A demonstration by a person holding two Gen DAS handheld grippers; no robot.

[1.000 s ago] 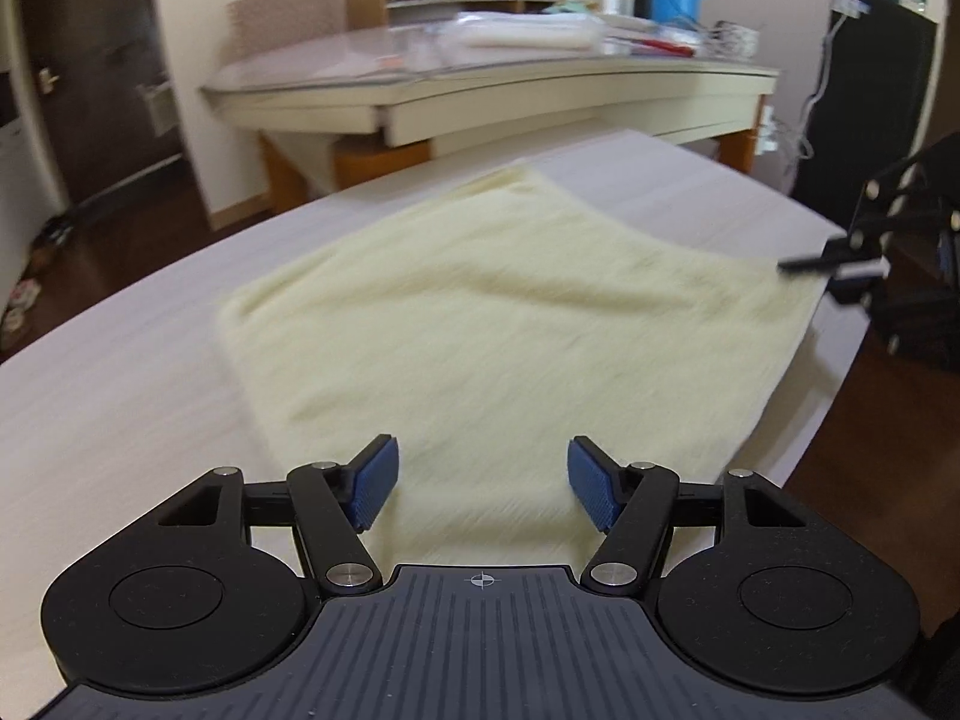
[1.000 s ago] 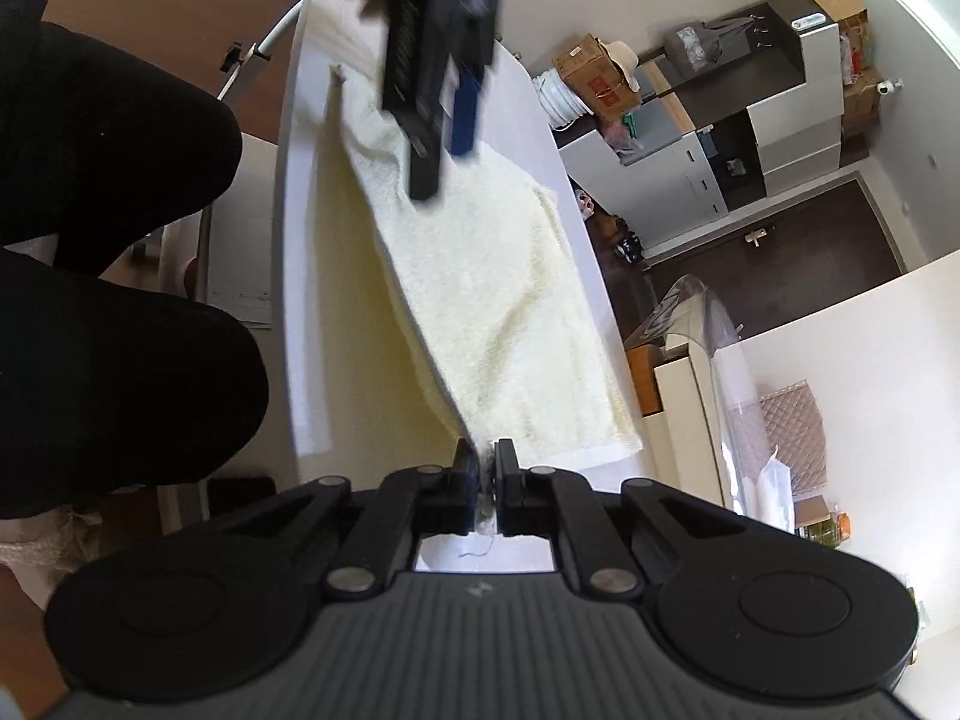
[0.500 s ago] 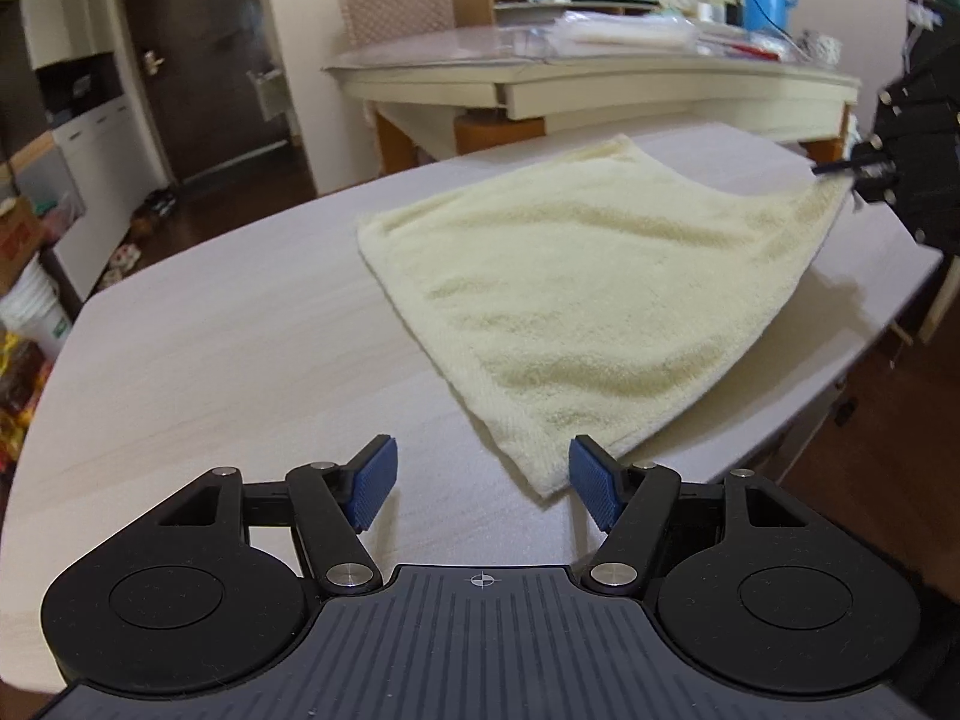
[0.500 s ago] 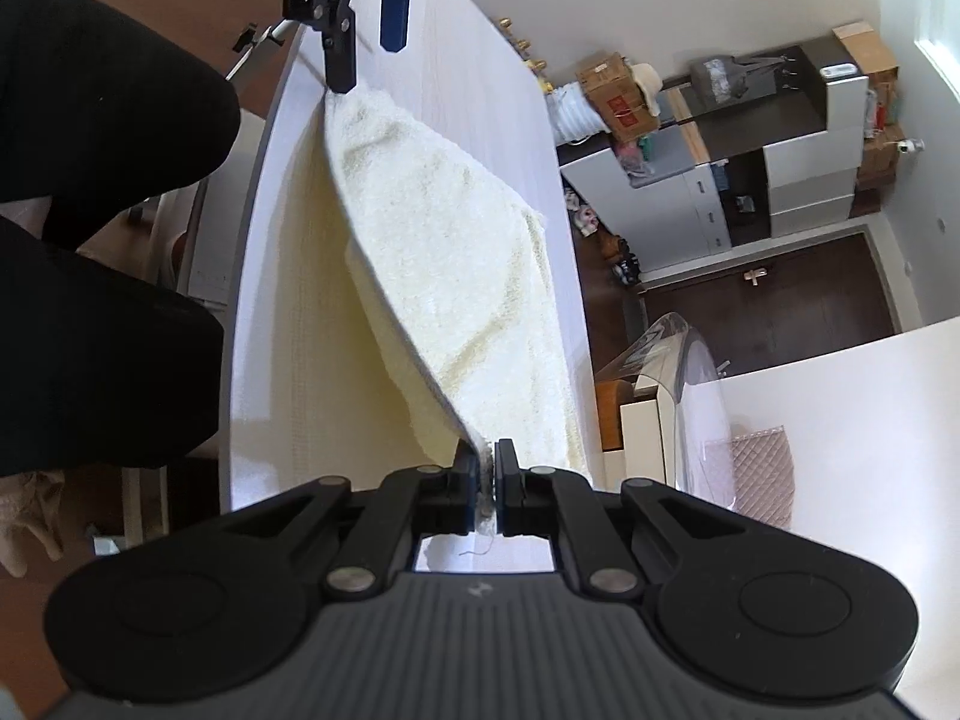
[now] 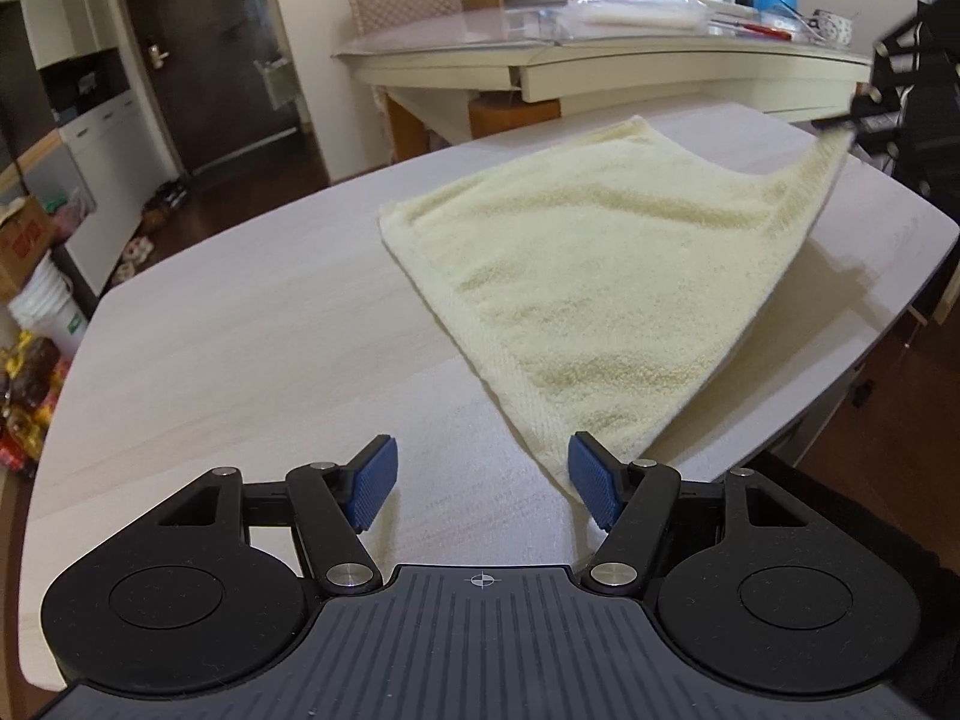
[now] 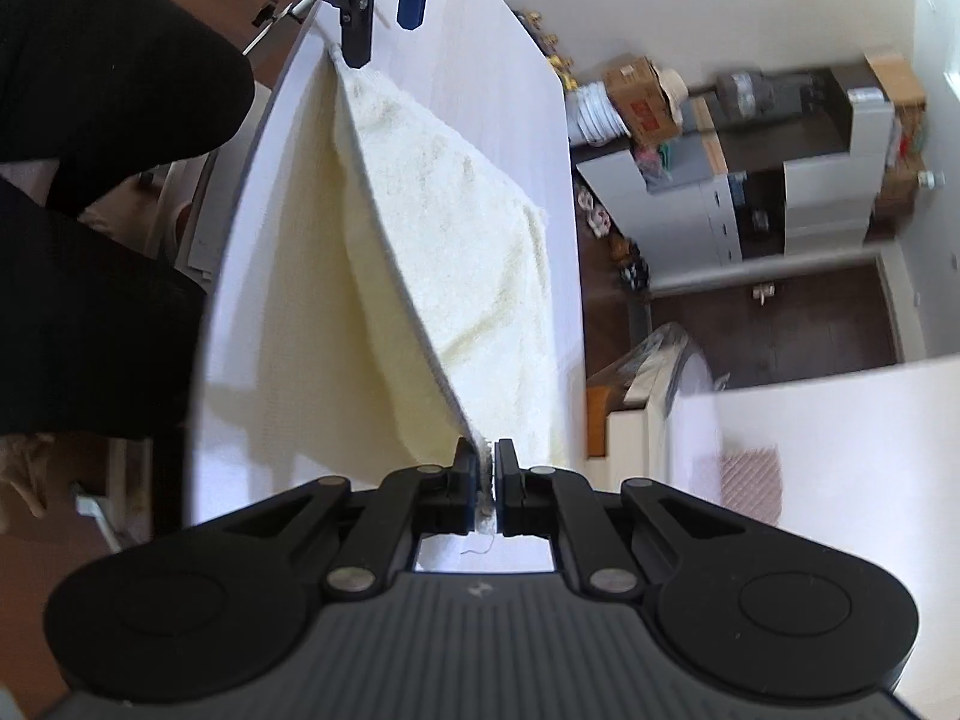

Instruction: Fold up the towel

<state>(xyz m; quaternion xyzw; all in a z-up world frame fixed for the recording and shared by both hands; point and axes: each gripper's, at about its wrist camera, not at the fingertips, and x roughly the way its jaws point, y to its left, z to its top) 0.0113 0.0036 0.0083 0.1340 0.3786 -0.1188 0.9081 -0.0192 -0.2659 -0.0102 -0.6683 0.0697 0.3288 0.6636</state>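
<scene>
Pale yellow towel (image 5: 606,276) on white counter (image 5: 240,324), right gripper (image 6: 486,474) pinching a lifted corner, left gripper (image 5: 483,480) wide, holding nothing, by the near corner

The right tongs (image 5: 855,114) are blurred and cut off by the left wrist view's right edge. The towel's (image 5: 600,276) near corner is hidden behind a left tong fingertip (image 5: 594,486). The tabletop (image 6: 480,42) under its lifted part is hidden.

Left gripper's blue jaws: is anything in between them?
Only bare white table shows between the open left gripper jaws in the left wrist view; the yellow towel's corner sits beside the right-hand jaw.
</scene>
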